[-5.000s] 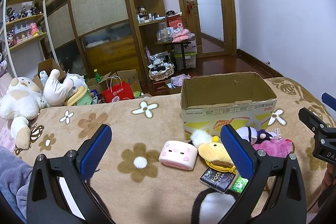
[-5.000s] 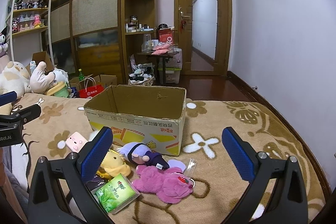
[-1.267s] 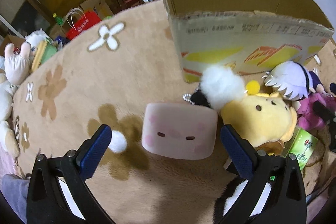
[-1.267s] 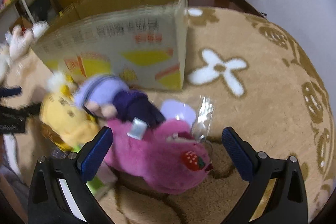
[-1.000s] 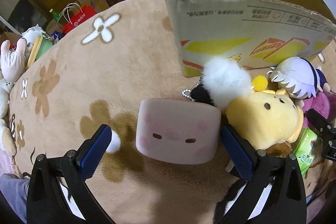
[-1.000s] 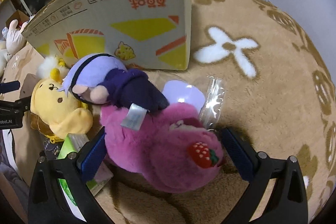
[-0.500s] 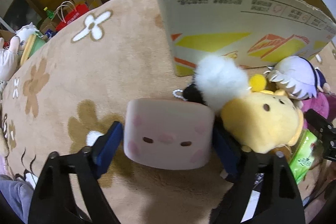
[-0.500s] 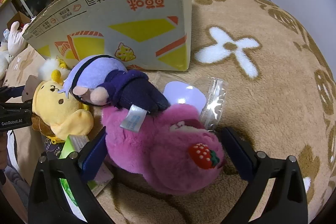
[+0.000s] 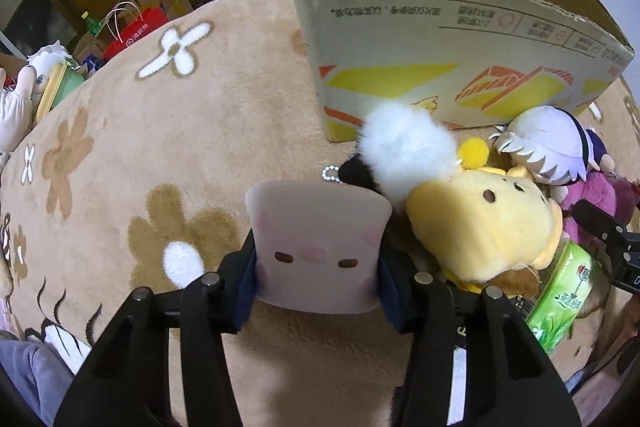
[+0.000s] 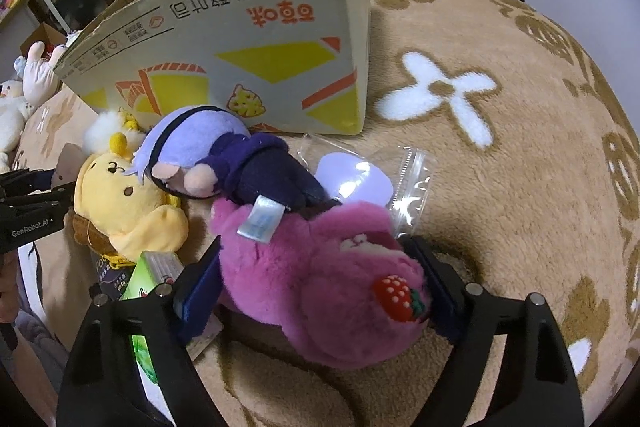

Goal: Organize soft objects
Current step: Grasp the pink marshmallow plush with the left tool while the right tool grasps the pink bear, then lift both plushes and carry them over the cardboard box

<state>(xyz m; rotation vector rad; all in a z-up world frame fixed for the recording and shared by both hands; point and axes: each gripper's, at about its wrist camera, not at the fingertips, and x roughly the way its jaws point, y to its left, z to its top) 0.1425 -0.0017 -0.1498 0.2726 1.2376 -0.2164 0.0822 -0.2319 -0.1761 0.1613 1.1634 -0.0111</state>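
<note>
A pink squishy block [image 9: 316, 247] with a little face lies on the flowered blanket. My left gripper [image 9: 316, 285] is closing on it, and both blue pads press its sides so its lower half is pinched narrower. In the right wrist view a magenta plush bear [image 10: 320, 291] with a strawberry patch sits between the closing jaws of my right gripper [image 10: 318, 287]. Its pads touch the bear's two flanks. A lavender-haired doll [image 10: 192, 147] lies across the bear's top. The open cardboard box [image 9: 440, 39] stands just behind the toys.
A yellow plush [image 9: 480, 223] with a white pompom [image 9: 404, 147] lies between the block and the bear. A green tissue pack [image 9: 560, 299] sits under it. A clear plastic bag [image 10: 412, 187] lies by the bear. More plush toys and shelves are far left.
Both grippers came down from a high view onto the toys. In the last second the left jaws closed onto the pink block and squeezed it, and the right jaws narrowed onto the magenta bear.
</note>
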